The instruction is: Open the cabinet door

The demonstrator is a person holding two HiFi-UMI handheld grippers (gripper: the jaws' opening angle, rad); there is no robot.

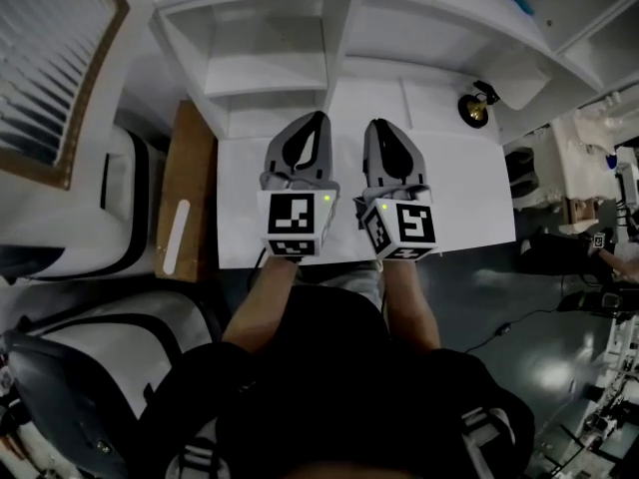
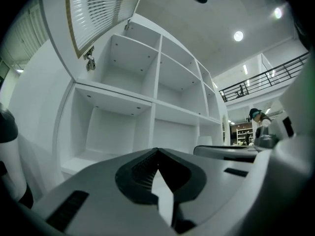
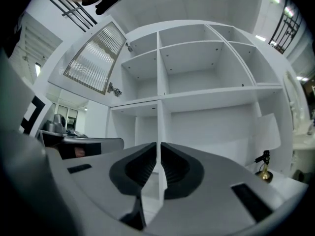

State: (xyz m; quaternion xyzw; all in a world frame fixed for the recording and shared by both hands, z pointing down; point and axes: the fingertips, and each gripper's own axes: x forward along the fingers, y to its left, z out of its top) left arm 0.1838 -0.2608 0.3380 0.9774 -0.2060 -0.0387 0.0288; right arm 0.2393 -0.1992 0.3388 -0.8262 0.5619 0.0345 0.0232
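Observation:
The white cabinet (image 1: 268, 68) is a grid of bare shelves in front of me. Its door (image 1: 55, 63), ribbed glass in a wooden frame, stands swung wide open at the upper left; it shows as door (image 2: 98, 14) and door (image 3: 92, 58) in the two gripper views. My left gripper (image 1: 319, 118) and right gripper (image 1: 379, 125) lie side by side over the white tabletop (image 1: 469, 198), pointing at the shelves and well short of them. The left gripper (image 2: 157, 151) has its tips together. The right gripper (image 3: 158, 145) shows only a thin slit. Neither holds anything.
A small brass and black ornament (image 1: 474, 108) stands on the table at the right, near the cabinet. A brown wooden board (image 1: 185, 193) runs along the table's left edge, with white and black seats (image 1: 90, 218) beyond it. Cables and gear lie on the floor at the right.

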